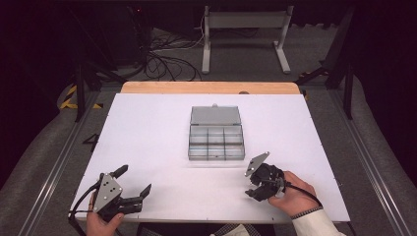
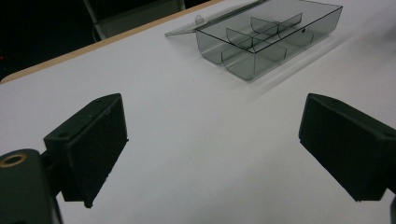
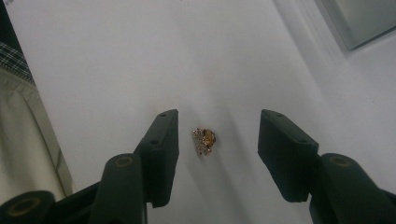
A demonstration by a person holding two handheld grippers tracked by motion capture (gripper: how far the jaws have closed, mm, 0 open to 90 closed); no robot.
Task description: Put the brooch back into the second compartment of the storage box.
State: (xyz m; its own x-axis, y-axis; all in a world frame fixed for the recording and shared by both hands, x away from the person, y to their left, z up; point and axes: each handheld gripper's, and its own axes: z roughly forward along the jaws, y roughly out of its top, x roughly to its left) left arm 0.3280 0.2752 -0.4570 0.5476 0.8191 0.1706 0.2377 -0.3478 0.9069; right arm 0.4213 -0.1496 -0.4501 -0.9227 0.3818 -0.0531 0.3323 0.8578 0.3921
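— Where does the work stand on the white table (image 1: 162,123)?

— The right gripper (image 3: 217,149) points down near the front edge, its jaws parted on either side of a small amber-and-silver trinket (image 3: 205,140) that lies on the bare surface between them. Neither pad touches it. The piece is too small to name more closely; it may be an earring or a charm.

— And the other hand?

— The left gripper (image 1: 132,184) rests near the front left corner, jaws spread wide with nothing between them, aimed across open tabletop toward the compartment box (image 1: 216,140).

— How much room is there?

— Plenty. The smoky clear plastic box sits mid-table with its lid (image 1: 215,115) folded back flat, well apart from both grippers. White surface lies open all around it. A wooden strip (image 1: 211,87) shows along the far edge.

— Anything hard to read?

— In the high view the trinket is hidden under the right gripper. In the right gripper view only a corner of the box shows, cut off at the frame.
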